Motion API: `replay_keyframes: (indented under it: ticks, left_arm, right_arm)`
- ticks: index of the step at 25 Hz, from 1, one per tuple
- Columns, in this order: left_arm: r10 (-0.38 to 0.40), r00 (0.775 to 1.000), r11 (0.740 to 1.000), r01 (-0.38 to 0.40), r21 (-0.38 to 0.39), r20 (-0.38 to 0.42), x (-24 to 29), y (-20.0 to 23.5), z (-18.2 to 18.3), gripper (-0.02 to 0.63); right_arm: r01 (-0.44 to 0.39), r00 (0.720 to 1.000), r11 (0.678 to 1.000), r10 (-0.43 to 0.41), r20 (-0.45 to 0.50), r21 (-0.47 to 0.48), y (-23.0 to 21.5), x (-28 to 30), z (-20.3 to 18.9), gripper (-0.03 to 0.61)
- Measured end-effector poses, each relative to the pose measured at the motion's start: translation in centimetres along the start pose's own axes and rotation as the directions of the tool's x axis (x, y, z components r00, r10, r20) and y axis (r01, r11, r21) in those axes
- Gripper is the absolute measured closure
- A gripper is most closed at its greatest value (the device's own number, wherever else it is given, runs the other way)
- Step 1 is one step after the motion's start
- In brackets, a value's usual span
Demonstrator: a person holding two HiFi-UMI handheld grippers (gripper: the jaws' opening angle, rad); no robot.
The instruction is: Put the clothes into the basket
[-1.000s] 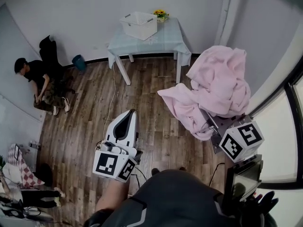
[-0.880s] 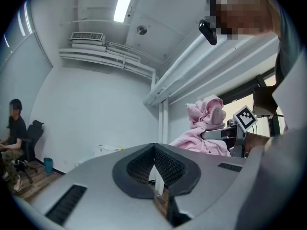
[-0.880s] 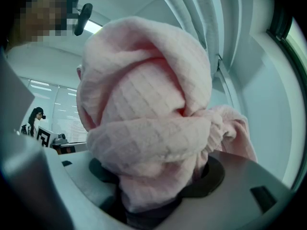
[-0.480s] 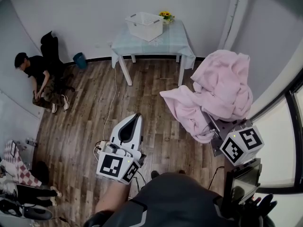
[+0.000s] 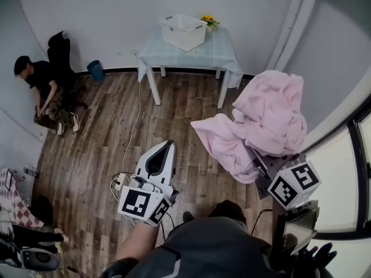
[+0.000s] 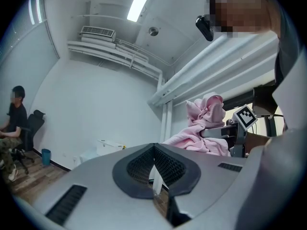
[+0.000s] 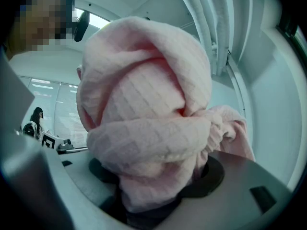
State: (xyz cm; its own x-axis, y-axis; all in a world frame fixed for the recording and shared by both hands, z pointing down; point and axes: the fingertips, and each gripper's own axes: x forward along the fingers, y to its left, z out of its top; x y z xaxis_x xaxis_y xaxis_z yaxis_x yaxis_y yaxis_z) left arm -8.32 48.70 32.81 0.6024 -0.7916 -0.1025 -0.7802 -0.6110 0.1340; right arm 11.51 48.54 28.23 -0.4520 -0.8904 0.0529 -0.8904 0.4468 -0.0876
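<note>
The right gripper (image 5: pixel 258 160) clamps the pink cloth (image 5: pixel 269 116), which bunches between its fingers and spills over them. The left gripper (image 5: pixel 163 150) is closed on nothing. The basket (image 5: pixel 183 31) sits on the table (image 5: pixel 215 48), well apart.

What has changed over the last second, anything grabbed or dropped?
Little. The head view has swung slightly: the table and basket sit a bit further right in it, and the right gripper with the pink cloth sits slightly lower. Nothing taken or let go. Unchanged: right gripper shut on the pink cloth, left gripper shut and empty, basket on the table.
</note>
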Motion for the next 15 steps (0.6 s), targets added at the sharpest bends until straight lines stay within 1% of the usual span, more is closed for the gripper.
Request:
replay_keyframes:
  ticks: [3, 6, 8, 12, 15]
  left_arm:
    - [-0.004, 1.000, 1.000, 0.004, 0.011, -0.008, -0.3, -0.5, -0.1, 0.606]
    - [0.011, 1.000, 0.999, -0.010, 0.033, -0.018, -0.3, -0.3, -0.5, 0.606]
    - [0.025, 0.999, 0.999, -0.023, 0.043, -0.027, 0.3, 0.5, -1.1, 0.606]
    - [0.053, 0.998, 0.996, -0.051, 0.076, -0.027, 3.8, 3.7, -0.6, 0.606]
    - [0.067, 0.997, 0.994, -0.064, 0.085, -0.029, 7.1, 5.4, -0.1, 0.606]
  right_arm:
    - [-0.012, 1.000, 1.000, 0.012, -0.006, 0.002, 0.1, -0.1, -0.2, 0.239]
    - [-0.015, 1.000, 1.000, 0.015, 0.023, -0.005, -0.3, 0.1, 0.2, 0.239]
    - [-0.018, 0.999, 1.000, 0.018, 0.039, 0.003, -1.0, 1.3, 0.2, 0.239]
    - [-0.038, 0.998, 0.999, 0.036, 0.052, 0.024, -3.4, 6.0, 0.7, 0.239]
    - [-0.052, 0.998, 0.998, 0.050, 0.049, 0.036, -5.5, 9.1, 1.2, 0.239]
